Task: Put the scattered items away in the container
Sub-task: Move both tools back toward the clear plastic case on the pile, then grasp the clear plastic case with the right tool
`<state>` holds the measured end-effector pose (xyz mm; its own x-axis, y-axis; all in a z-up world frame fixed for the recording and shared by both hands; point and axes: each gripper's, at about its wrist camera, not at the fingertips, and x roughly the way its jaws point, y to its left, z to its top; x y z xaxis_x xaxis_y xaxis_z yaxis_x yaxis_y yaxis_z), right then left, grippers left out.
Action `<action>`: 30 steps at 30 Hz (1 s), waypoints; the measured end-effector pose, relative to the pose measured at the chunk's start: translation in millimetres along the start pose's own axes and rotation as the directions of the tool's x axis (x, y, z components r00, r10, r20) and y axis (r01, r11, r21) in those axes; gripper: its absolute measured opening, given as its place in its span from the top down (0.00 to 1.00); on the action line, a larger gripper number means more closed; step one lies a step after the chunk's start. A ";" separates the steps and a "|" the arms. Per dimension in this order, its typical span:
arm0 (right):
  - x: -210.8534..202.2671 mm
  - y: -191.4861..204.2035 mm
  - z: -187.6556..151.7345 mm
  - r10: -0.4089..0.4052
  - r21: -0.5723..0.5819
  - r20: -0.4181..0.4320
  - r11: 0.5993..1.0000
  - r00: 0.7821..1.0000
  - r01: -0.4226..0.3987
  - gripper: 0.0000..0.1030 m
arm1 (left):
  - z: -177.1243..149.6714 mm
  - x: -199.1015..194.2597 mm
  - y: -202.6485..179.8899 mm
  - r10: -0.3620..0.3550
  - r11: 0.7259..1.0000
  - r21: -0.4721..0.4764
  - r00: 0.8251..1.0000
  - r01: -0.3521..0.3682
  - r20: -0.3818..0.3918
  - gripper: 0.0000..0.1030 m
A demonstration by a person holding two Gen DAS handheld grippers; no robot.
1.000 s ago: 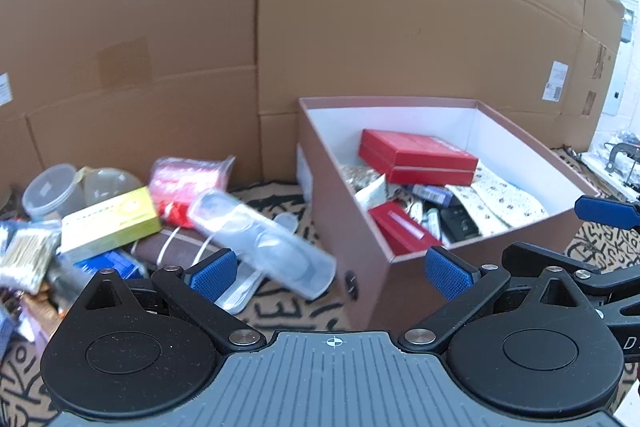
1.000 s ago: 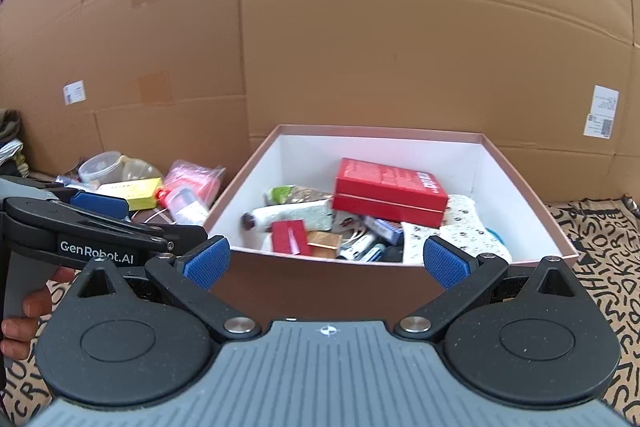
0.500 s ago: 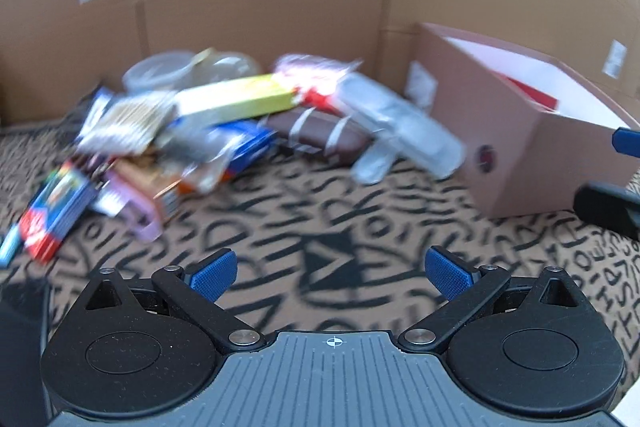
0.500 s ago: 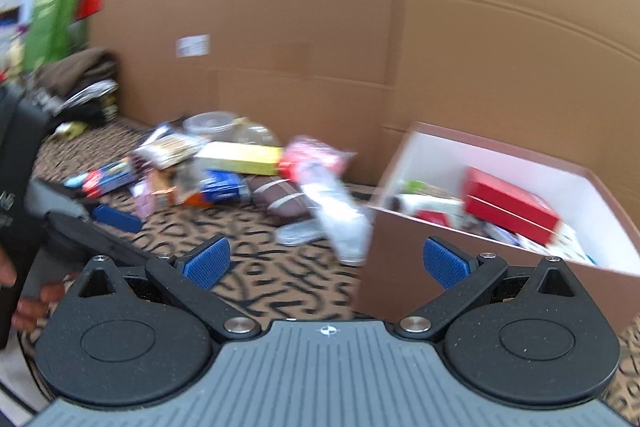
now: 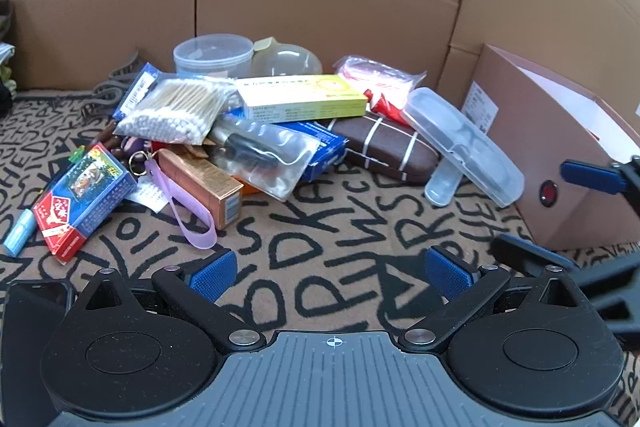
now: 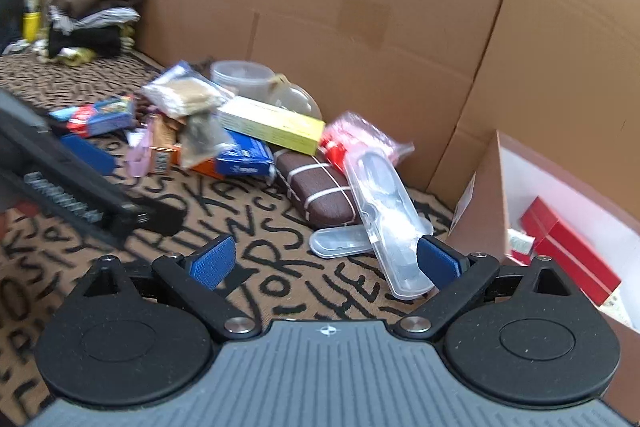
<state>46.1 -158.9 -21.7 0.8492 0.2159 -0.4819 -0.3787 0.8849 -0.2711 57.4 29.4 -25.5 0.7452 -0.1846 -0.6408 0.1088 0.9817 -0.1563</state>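
While both hand-held grippers (image 5: 330, 273) (image 6: 326, 261) gape empty, a clear case (image 6: 384, 219) leans against the box (image 6: 480, 211).

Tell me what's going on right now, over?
Left hand-held gripper open, empty. Right hand-held gripper open, empty. Scattered pile still on mat, beside box. Clear case nearest, nothing blocking.

Cardboard sheets (image 5: 320, 7) wall a letter-patterned rug (image 5: 328, 227); folded clothes (image 6: 96, 15) lie stacked beyond.
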 end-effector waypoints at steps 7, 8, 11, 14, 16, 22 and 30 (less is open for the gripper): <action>32.6 39.2 7.3 -0.133 -0.207 0.036 0.968 0.990 0.138 0.04 | 11.0 11.7 13.5 0.003 1.000 0.005 1.000 -0.003 0.006 0.00; 36.8 41.3 9.5 -0.132 -0.235 0.039 0.962 0.990 0.137 0.04 | 11.9 12.5 16.6 0.002 1.000 0.001 1.000 -0.002 0.006 0.00; 53.8 36.7 17.0 -0.135 -0.260 0.006 0.956 0.991 0.132 0.04 | 14.0 14.8 24.9 -0.012 1.000 -0.010 1.000 0.012 -0.001 0.00; 74.7 23.2 24.9 -0.137 -0.244 -0.054 0.962 0.989 0.120 0.03 | 14.1 17.5 30.9 -0.027 1.000 -0.008 1.000 0.027 -0.005 0.00; 87.0 17.2 29.5 -0.139 -0.231 -0.087 0.966 0.987 0.115 0.03 | 14.1 20.4 34.8 -0.026 1.000 -0.013 1.000 0.026 -0.010 0.00; 117.7 4.3 36.4 -0.136 -0.230 -0.185 0.969 0.973 0.091 0.03 | 15.0 25.6 42.0 -0.040 0.999 -0.027 0.999 0.040 -0.019 0.00; 97.3 -17.0 21.9 0.039 0.009 -0.322 0.999 0.946 -0.038 0.14 | 10.6 20.3 37.9 -0.050 0.999 -0.016 0.998 0.050 -0.026 0.00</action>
<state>143.3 -143.9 -45.7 0.6699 0.1061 -0.7349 -0.4076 0.8798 -0.2445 83.6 63.4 -36.5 0.7213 -0.2351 -0.6516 0.1355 0.9704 -0.2001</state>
